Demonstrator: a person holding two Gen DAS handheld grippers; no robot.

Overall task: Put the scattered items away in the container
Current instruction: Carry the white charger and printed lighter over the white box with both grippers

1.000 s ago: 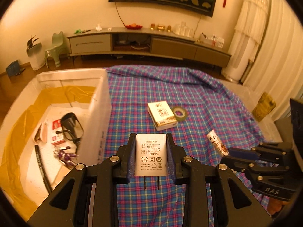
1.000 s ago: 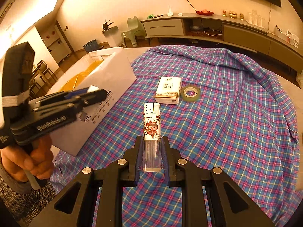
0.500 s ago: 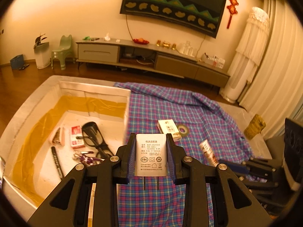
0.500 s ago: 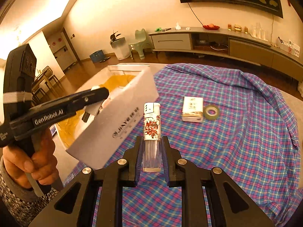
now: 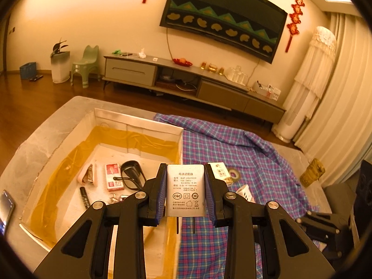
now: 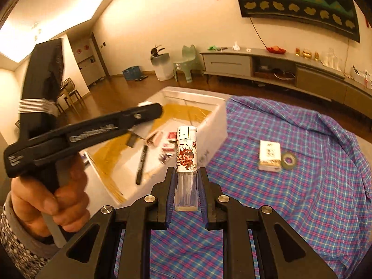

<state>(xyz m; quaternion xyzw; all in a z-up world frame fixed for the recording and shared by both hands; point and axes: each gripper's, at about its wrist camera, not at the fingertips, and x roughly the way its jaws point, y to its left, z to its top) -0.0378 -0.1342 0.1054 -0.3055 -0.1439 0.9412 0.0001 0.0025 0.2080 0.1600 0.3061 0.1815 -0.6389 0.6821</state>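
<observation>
The charger (image 5: 185, 190) is being pinched flat between the blue pads of the left gripper (image 5: 185, 194). Its printed face is being turned toward the camera, and its two prongs are being pointed back toward the gripper body, below the pads. The top of the charger is being left clear of the fingertips. It is being held in the air above the right wall of the box (image 5: 179, 144), where that wall meets the cloth (image 5: 244, 153).

The lighter (image 6: 186, 162) is being clamped by its clear lower half between the pads of the right gripper (image 6: 186, 187). Its printed upper half and white cap are being left sticking out beyond the fingertips. It is being held above the cloth, just beside the right wall of the box.

Inside the box, glasses (image 5: 131, 174), a red and white pack (image 5: 114, 176), a marker (image 5: 84, 196) and keys (image 5: 116, 197) are lying on the floor. Right of the box, a small carton (image 6: 269, 154) and a tape roll (image 6: 289, 160) are lying on the cloth, touching or nearly touching each other.

In the right wrist view, the left gripper is being gripped by a hand (image 6: 46, 200) to the left of the box, blurred.
</observation>
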